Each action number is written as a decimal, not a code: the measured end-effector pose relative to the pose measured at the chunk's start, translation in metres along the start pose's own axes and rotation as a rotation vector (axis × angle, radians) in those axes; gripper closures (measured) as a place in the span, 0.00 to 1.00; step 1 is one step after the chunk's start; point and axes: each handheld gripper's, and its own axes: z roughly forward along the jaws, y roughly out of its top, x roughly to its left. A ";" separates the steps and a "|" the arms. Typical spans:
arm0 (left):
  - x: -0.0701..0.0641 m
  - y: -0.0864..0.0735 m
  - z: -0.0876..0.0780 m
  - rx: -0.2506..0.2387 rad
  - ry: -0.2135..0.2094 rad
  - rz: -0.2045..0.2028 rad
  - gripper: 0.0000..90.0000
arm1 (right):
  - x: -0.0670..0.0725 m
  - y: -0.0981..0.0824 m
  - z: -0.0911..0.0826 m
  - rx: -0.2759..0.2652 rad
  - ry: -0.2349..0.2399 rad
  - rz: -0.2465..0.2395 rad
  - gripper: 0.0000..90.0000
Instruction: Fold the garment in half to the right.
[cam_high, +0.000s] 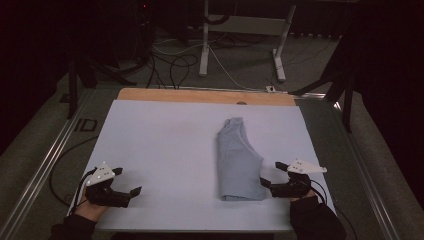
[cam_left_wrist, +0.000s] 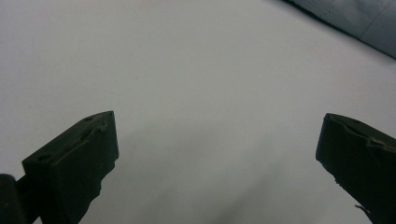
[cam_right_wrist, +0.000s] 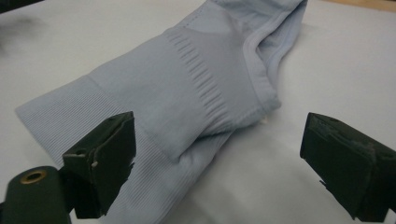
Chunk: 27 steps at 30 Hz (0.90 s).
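We see a folded pale blue garment (cam_high: 236, 162) lying on the white sheet (cam_high: 165, 145) that covers the bench, right of the middle and running from near the front edge back toward the centre. It lies flat, folded into a long narrow shape, its wider ribbed end toward the front edge and its narrower end pointing to the far edge.

Our right gripper (cam_high: 273, 179) sits near the front right corner of the bench, just beside the garment's front right edge, with its jaws pointing at the cloth. In the right gripper view its jaws stand wide apart and grip nothing; the garment (cam_right_wrist: 187, 98) lies between and beyond them, the ribbed band close under one jaw, though we cannot tell whether that jaw touches the fabric.

Our left gripper (cam_high: 127, 182) rests near the front left corner of the bench, well apart from the garment. In the left gripper view its jaws are spread wide over bare white sheet (cam_left_wrist: 196, 93) and have hold of nothing; a strip of the garment (cam_left_wrist: 359, 21) shows at the far corner of that view.

A strip of bare wood (cam_high: 200, 96) shows along the bench's far edge.
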 end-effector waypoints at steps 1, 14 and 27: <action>0.000 -0.002 -0.001 0.004 0.005 0.000 0.00 | 0.000 -0.002 -0.001 0.002 -0.008 0.001 0.12; 0.003 -0.011 -0.004 -0.008 0.065 0.002 0.00 | -0.001 -0.014 0.002 0.014 -0.022 0.019 0.12; 0.003 -0.010 -0.004 -0.016 0.051 0.005 0.00 | -0.001 -0.014 0.003 0.019 -0.022 0.017 0.12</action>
